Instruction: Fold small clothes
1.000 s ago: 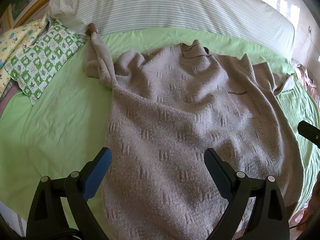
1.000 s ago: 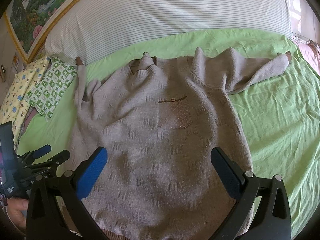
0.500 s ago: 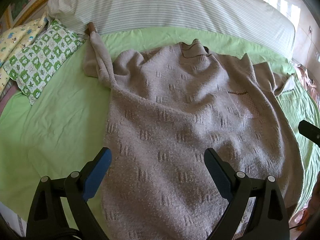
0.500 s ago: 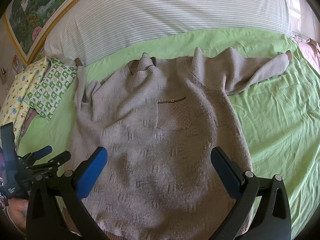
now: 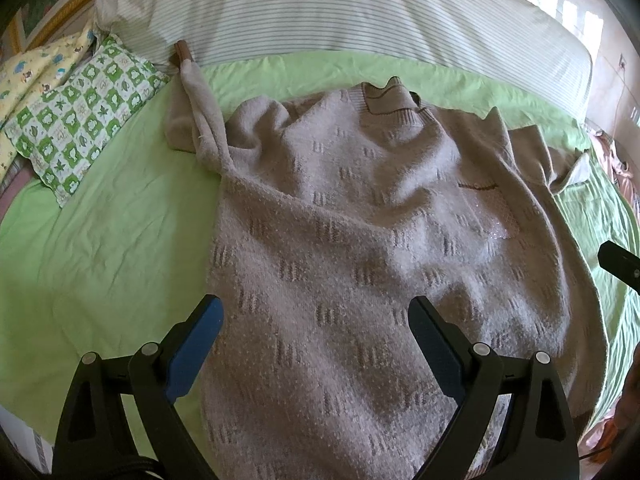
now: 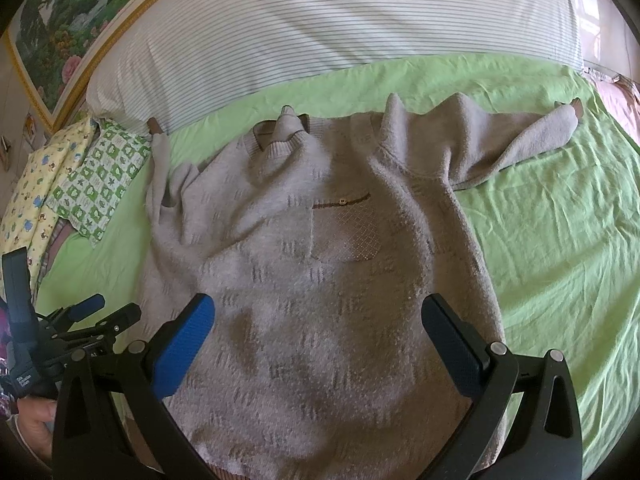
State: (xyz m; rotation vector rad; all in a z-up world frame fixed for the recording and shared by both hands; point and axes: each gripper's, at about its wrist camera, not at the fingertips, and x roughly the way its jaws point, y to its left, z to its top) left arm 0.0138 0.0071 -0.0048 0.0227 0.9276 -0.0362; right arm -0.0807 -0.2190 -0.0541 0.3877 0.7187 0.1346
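A beige knitted sweater point(image 5: 360, 240) lies face up on the green bedsheet point(image 5: 100, 240), collar toward the striped pillow. It also shows in the right wrist view point(image 6: 320, 272), with a chest pocket point(image 6: 344, 232). Its left sleeve point(image 5: 200, 120) is bunched up near the pillow; its right sleeve point(image 6: 520, 144) stretches out to the right. My left gripper point(image 5: 316, 320) is open and empty above the sweater's lower left part. My right gripper point(image 6: 318, 316) is open and empty above the sweater's lower middle. The left gripper also shows in the right wrist view point(image 6: 100, 312) at the far left.
A long striped pillow point(image 6: 320, 28) runs along the head of the bed. A green checked pillow point(image 5: 80, 120) and a yellow patterned one point(image 5: 36, 68) lie at the left. Green sheet point(image 6: 560, 260) spreads right of the sweater. A framed painting point(image 6: 80, 12) hangs behind.
Both grippers stay open over the sweater. The views have shifted only slightly; the sweater has not moved.
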